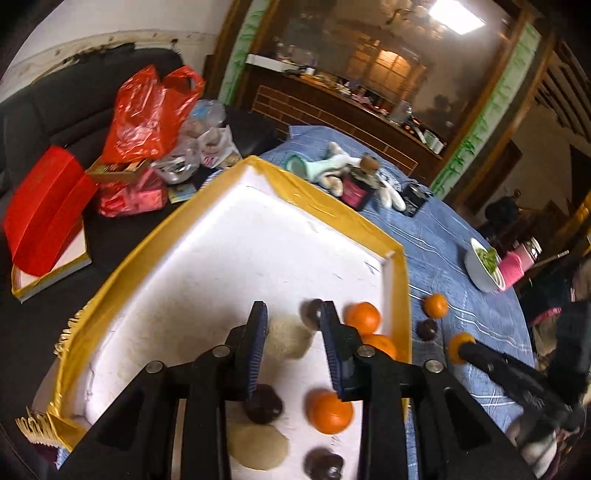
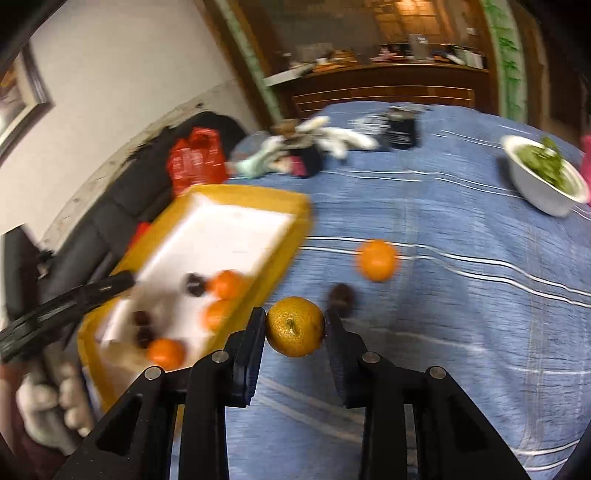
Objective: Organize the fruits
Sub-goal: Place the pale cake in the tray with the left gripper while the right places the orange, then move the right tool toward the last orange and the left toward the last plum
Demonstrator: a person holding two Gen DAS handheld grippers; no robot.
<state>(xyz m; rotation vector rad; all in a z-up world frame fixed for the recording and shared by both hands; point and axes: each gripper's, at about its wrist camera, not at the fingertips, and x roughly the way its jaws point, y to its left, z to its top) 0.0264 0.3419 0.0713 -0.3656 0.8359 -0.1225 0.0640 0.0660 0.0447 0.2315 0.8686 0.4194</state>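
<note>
Clamped between the right gripper [image 2: 295,325] fingers, a mandarin [image 2: 294,326] is hanging over the blue tablecloth [image 2: 461,295], stem visible only here. Left gripper [image 1: 293,350] is gaping empty over the yellow-rimmed tray [image 1: 325,201]; a loose orange [image 1: 436,305] is lying at two o'clock.

Orange tangerine [image 2: 294,326], yellow-rimmed white tray [image 1: 328,206], blue white-striped tablecloth [image 2: 461,295], red bag [image 1: 147,110], white bowl [image 2: 535,188].

Bright ceiling light [image 1: 458,14] glares at upper right of my left view. My right view smears with motion blur, only the held orange [image 2: 294,326] sharp. Fisheye bends and darkens both frames' edges.
</note>
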